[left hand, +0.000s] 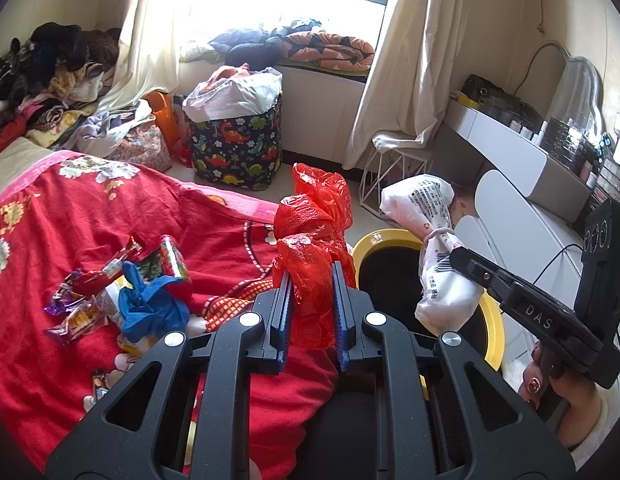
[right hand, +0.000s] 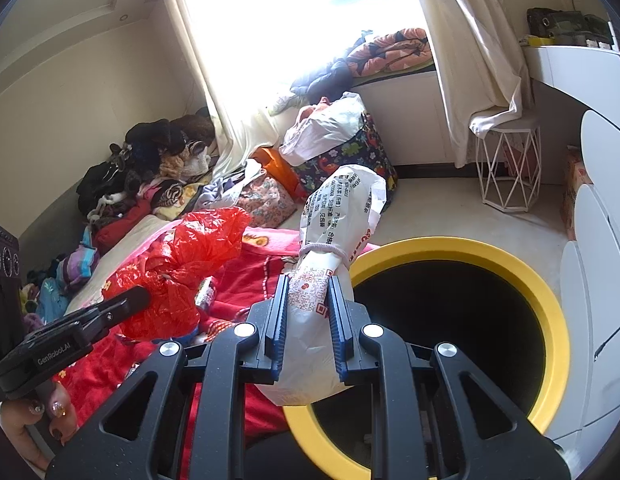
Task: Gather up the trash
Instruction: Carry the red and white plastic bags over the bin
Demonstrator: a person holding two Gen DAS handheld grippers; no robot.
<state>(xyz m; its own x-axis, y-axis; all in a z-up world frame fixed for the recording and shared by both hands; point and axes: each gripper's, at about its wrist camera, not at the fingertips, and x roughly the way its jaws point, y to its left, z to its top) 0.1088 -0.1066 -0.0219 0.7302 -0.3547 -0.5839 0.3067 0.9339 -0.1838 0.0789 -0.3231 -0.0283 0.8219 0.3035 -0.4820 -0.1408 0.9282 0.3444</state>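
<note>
We see our left gripper (left hand: 310, 280) clamped on a crumpled red plastic bag (left hand: 314, 232) above the red blanket (left hand: 89, 216); our right gripper (right hand: 307, 300) grips a white printed bag (right hand: 330, 248) — over the yellow-rimmed bin (right hand: 510, 268).

A red blanket (left hand: 89, 216) with flower prints covers the bed. At its far end lies a heap of dark clothes (left hand: 49, 64). On the floor by the window stands a fabric basket (left hand: 235, 148) printed with dinosaurs, stuffed with white laundry. A patterned quilt (left hand: 328, 50) lies folded on the window seat, between cream curtains (left hand: 414, 64). A white wire stool (right hand: 508, 164) stands near a white dressing table (left hand: 506, 136) with a mirror (left hand: 578, 88).
</note>
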